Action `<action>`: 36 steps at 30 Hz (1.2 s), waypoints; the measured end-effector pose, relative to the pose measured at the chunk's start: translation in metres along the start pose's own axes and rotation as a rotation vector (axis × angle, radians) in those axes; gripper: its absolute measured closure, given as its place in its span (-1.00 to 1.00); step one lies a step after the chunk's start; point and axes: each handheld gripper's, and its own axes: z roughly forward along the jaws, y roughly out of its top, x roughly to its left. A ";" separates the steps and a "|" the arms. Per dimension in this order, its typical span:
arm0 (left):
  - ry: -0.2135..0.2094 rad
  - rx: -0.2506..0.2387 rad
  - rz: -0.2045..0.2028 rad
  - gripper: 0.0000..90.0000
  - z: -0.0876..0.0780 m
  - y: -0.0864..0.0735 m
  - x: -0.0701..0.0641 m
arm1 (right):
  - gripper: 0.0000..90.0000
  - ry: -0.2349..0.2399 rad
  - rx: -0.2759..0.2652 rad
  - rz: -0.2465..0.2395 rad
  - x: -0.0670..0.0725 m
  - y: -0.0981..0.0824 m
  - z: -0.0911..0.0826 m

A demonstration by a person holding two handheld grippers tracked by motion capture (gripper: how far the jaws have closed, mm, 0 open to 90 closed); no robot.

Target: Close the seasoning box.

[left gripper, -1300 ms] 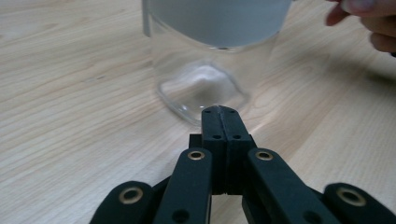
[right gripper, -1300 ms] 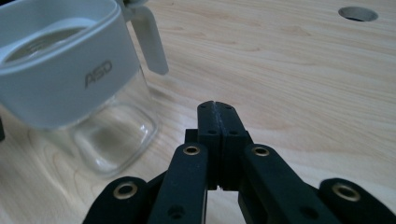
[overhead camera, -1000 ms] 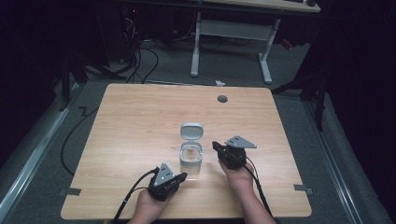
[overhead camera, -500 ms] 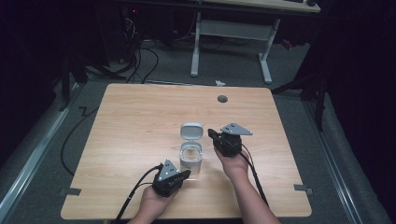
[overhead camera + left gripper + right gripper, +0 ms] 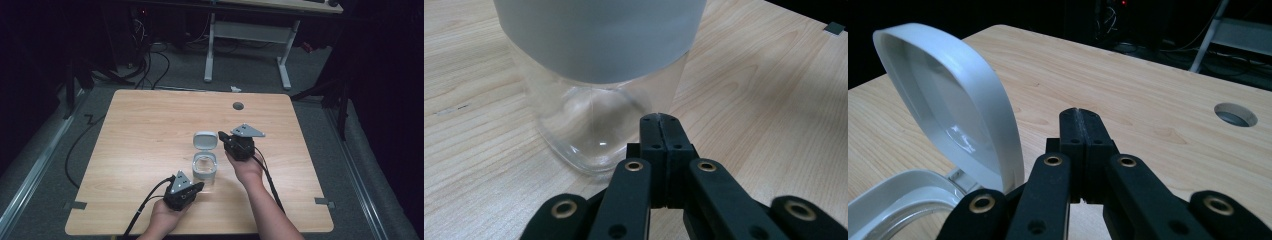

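The clear jar with the grey collar sits a bit toward the person's side of the middle of the wooden table, its hinged lid flipped up and open on the far side. In the left gripper view the jar is cut off at the top, so you just get the grey band and the clear rounded bottom, and whether there's anything inside is hard to make out through the blur. In the right gripper view the jar's rim is cropped at the lower left corner, with the lid standing up tilted beside the jaws.

Left gripper: jaws pressed together, nothing between them, tips just beside the jar's lower wall. Can't tell if they actually touch it. From the high view the left gripper is low on the table, near the jar's front right side, held in the person's left hand.

Right gripper: jaws also together, holding nothing, just beside the lid's edge. In the high view the right gripper points left at the lid from the right side, with the right hand behind it and a cable trailing back along the forearm.

There's a round grommet hole near the table's far edge.
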 end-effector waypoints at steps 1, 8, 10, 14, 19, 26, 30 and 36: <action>0.000 -0.002 0.001 1.00 0.000 0.000 0.000 | 0.99 0.002 -0.003 0.005 0.000 0.001 0.001; -0.002 -0.002 -0.004 1.00 0.000 0.000 0.000 | 0.99 0.013 -0.012 -0.010 0.006 0.009 0.002; -0.003 -0.001 -0.004 1.00 0.000 0.000 0.000 | 0.99 0.015 -0.013 -0.022 0.009 0.010 0.001; -0.005 0.002 -0.011 1.00 0.000 0.001 0.000 | 0.99 0.021 -0.015 -0.031 0.011 0.010 -0.001; -0.005 0.004 -0.011 1.00 0.000 0.001 0.001 | 0.99 0.029 -0.014 -0.042 0.017 0.007 -0.008; -0.006 0.001 -0.011 1.00 0.000 0.001 0.001 | 0.99 0.045 -0.015 -0.068 0.027 -0.003 -0.016; -0.009 -0.001 -0.008 1.00 -0.001 0.001 0.000 | 0.99 0.049 -0.019 -0.068 0.032 -0.012 -0.023; -0.008 0.000 -0.009 1.00 -0.001 0.000 0.000 | 0.99 0.067 -0.021 -0.069 0.038 -0.023 -0.031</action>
